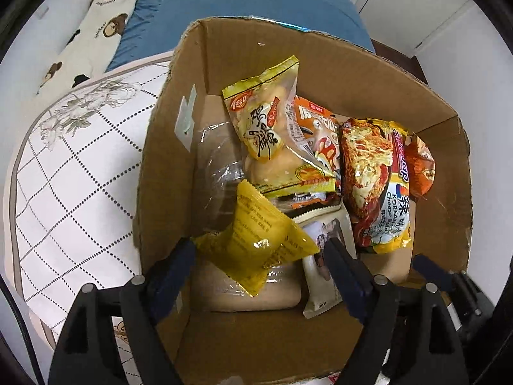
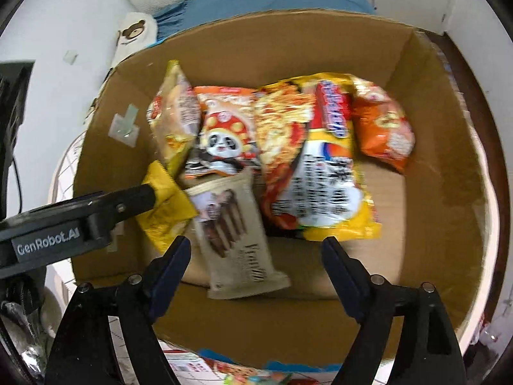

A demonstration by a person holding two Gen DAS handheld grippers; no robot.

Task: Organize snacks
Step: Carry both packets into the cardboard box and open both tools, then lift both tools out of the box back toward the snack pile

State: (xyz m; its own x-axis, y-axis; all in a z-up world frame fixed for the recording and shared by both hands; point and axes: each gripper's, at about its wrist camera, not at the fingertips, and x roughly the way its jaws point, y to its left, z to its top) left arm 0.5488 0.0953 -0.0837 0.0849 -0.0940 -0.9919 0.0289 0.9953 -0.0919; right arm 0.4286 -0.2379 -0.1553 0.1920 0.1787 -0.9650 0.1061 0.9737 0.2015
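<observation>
**Two packets let go inside the box**

I hung both my grippers over the open brown cardboard box (image 1: pixel 449 173), and everything below is placed against it. My left gripper (image 1: pixel 259 250) had its jaws spread, with the small crinkled yellow foil sachet (image 1: pixel 256 243) lying loose between them near the box's near-left corner; the pads did not press on it. My right gripper (image 2: pixel 256 250) was likewise parted over the beige paper-look packet of chocolate sticks (image 2: pixel 237 234), which lay flat on the box floor by the near wall, touching the sachet's edge.

Further in, toward the far wall, leaned a pale yellow chicken-claw bag (image 1: pixel 272 128), an orange panda-print bag (image 2: pixel 224 134), a large red-and-yellow cheese ramen pack (image 2: pixel 314 166) and a small orange pack (image 2: pixel 384 125) at the far right.

I judged them all light, soft and slippery: film that crackles, slides and dents. The sachet looked puffed with air, so I would have pinched its crimped end seam, not its belly. The stick packet I took for brittle inside, best gripped across its short sealed end, gently. The right view was blurred, so its print I could only half read.
</observation>
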